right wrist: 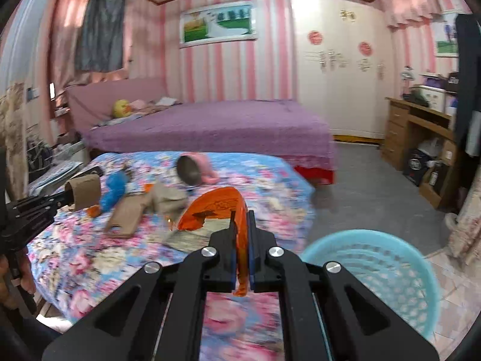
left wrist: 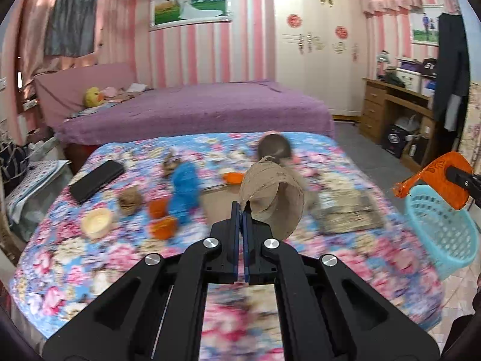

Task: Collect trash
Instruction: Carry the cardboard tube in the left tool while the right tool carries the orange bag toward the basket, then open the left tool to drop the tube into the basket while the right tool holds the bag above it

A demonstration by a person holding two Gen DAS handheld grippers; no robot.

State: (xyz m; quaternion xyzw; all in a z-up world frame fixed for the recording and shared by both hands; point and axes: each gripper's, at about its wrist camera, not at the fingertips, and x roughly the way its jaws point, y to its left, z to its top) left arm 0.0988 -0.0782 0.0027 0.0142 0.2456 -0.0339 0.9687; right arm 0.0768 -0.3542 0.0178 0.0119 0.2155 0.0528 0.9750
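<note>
Floral bed (left wrist: 90, 270) w/ scraps; both jaws loaded. Right gripper (right wrist: 242, 219) clamps orange wrapper (right wrist: 216, 207) — blue basket (right wrist: 375, 267) just right of it, nearer. Left gripper (left wrist: 242, 210) pinches cardboard tube (left wrist: 272, 198), basket (left wrist: 442, 234) well off right.
</note>
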